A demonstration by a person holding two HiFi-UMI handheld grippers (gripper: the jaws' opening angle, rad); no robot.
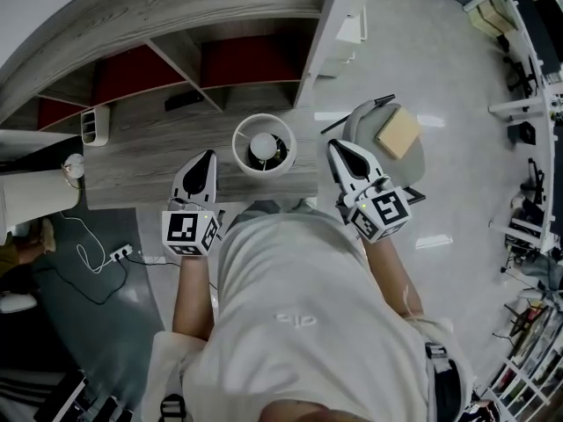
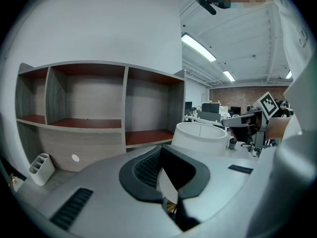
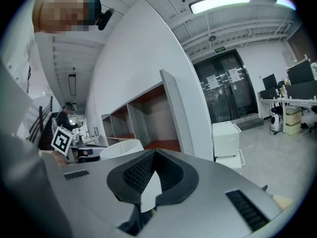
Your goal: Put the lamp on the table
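- The lamp (image 1: pixel 264 145) stands upright on the wooden counter (image 1: pixel 149 161), near its front edge and between the two claws; neither touches it.
- In the head view the lamp lies at about 2 o'clock from the left claw (image 1: pixel 208 156) and at about 9 o'clock from the right claw (image 1: pixel 335 146).
- The left claw has its jaws together, tips meeting, with nothing between them.
- The right claw is likewise closed and empty.
- Only the head view looks down into the round white shade, where the bulb (image 1: pixel 262 147) shows at the centre.
- The left gripper view shows only the shade's outer wall, at 2 o'clock from the claw tips (image 2: pixel 161 148). The right claw's marker cube (image 2: pixel 267 104) shows beyond it.
- The right gripper view puts the shade at 9 o'clock from the claw tips (image 3: pixel 154 151).
- The left gripper view alone, of the two gripper views, shows the white pen holder (image 2: pixel 39 167), at 9 o'clock, below the shelf unit (image 2: pixel 89 103).
- The right gripper view alone shows glass doors (image 3: pixel 228 88) and a white cabinet (image 3: pixel 228 140).
- The head view alone shows a chair (image 1: pixel 413 161) carrying a tan box (image 1: pixel 398 133), at 2 o'clock from the right claw.
- Count: one lamp, two claws, one pen holder, one chair.
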